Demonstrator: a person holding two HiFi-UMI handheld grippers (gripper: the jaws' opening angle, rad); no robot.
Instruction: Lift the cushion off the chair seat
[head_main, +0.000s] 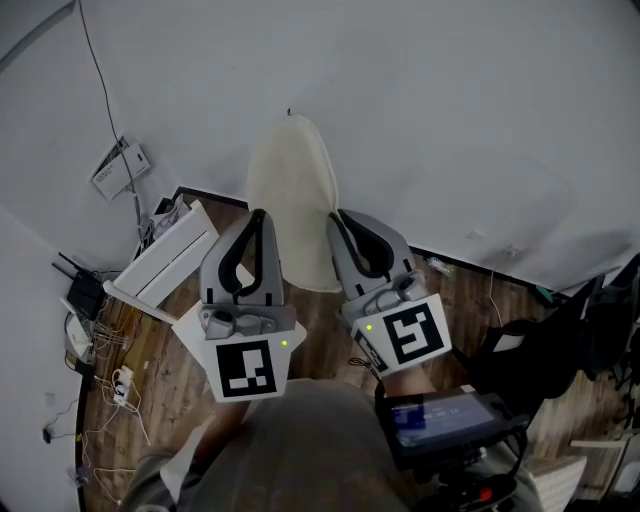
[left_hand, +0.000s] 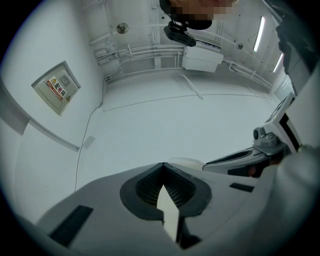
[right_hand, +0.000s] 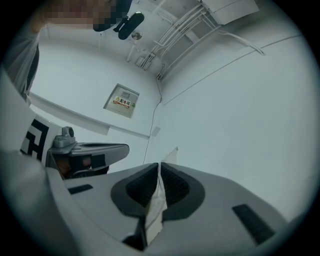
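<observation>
The lift looks done to me. The one cream, rounded fabric cushion (head_main: 290, 190) is held up in front of the plain white wall (head_main: 450, 120), with no chair seat in view beneath it. Two grippers carry it: the left gripper (head_main: 258, 218) and the right gripper (head_main: 335, 218) each pinch its near edge.

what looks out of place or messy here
The cream cushion is up in the air, pinched at its side edges by the left gripper and right gripper, resting on nothing. On the wooden floor at the left, loose cables and a power strip lie tangled.
</observation>
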